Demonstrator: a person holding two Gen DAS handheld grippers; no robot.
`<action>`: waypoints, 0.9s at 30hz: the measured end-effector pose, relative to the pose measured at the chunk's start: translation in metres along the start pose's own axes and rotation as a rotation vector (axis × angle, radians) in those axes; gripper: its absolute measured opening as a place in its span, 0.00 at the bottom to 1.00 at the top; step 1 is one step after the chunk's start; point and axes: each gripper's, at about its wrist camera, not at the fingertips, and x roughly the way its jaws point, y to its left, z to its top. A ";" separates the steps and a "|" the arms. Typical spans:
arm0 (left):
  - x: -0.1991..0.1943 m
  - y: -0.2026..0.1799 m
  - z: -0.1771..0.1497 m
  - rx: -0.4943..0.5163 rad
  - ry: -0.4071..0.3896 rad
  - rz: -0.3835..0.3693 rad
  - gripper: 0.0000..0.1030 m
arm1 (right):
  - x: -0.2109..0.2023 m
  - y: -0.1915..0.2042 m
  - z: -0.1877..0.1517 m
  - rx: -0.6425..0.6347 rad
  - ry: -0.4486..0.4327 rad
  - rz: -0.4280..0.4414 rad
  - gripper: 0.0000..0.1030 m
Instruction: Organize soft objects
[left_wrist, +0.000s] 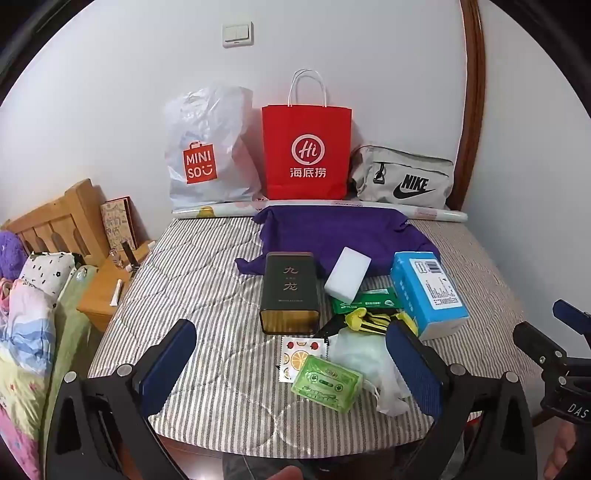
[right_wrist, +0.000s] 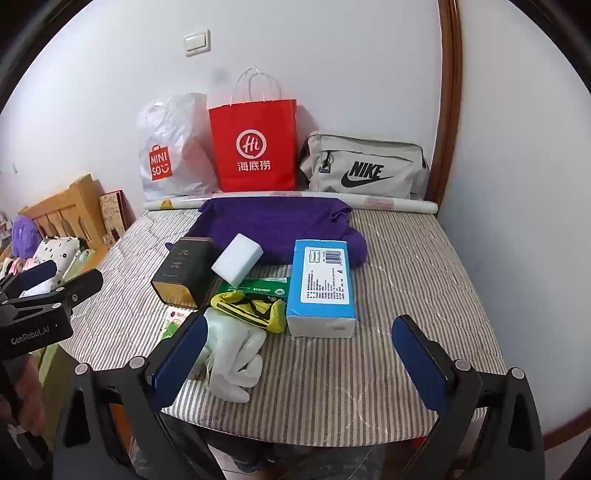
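**Two open grippers over a cluttered striped bed**

On the striped mattress (left_wrist: 207, 295), left to right: a dark tin (left_wrist: 289, 291), white sponge (left_wrist: 347, 271), yellow-black sock (right_wrist: 251, 308), crumpled white glove (right_wrist: 232, 354), blue tissue pack (right_wrist: 323, 284). A purple cloth (right_wrist: 273, 225) lies behind them. The left gripper (left_wrist: 291, 363) and right gripper (right_wrist: 299, 363) both hover with jaws wide, holding nothing.
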 end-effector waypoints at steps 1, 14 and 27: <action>0.000 0.000 0.000 -0.005 0.003 -0.002 1.00 | 0.000 0.000 0.000 0.000 -0.001 0.001 0.96; -0.007 0.000 0.000 -0.015 -0.015 -0.020 1.00 | -0.002 0.004 -0.001 -0.006 0.001 -0.004 0.96; -0.013 0.002 0.000 -0.018 -0.019 -0.015 1.00 | -0.007 0.006 -0.002 -0.007 -0.003 0.005 0.96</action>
